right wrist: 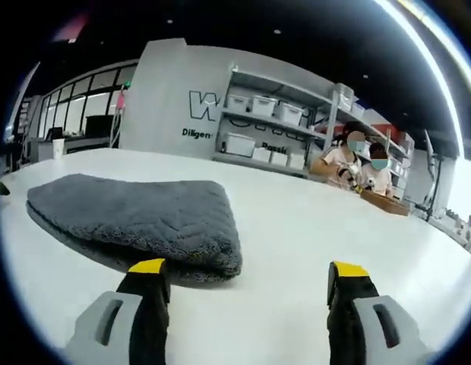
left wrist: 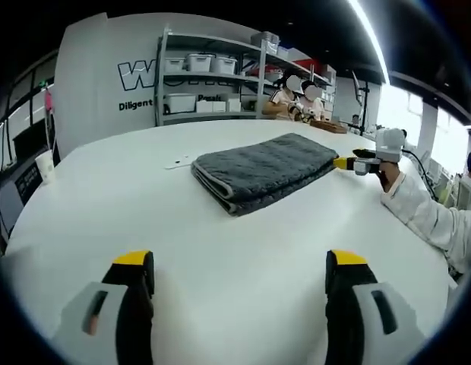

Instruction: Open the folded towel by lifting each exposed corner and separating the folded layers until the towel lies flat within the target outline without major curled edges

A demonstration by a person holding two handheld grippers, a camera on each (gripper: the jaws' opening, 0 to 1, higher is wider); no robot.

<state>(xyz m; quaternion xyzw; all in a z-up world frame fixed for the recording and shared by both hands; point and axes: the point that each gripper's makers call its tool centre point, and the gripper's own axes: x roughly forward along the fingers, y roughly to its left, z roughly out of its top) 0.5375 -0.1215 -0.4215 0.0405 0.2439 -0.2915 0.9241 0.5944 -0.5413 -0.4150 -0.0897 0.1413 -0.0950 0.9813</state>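
left hand-held gripper (left wrist: 239,266): jaws wide, holding nothing, over bare white tabletop (left wrist: 243,228)
towel (left wrist: 263,170): grey, folded, mid-tabletop
right hand-held gripper (right wrist: 249,277): jaws wide, holding nothing; left jaw seems just short of towel corner

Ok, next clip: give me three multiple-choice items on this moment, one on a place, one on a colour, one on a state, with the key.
1. Where does the right gripper sit in the left gripper view?
A. At the towel's right-hand end
B. On top of the towel
C. On the shelf behind

2. What colour is the towel?
A. White
B. Dark grey
C. Red

3. What state is the towel in?
A. Spread flat in one layer
B. Folded in stacked layers
C. Rolled into a tube

Key:
1 A, its yellow tips point at that end of the towel, on the white table.
2 B, grey in both views against the white top.
3 B, layered edges show along the near side.
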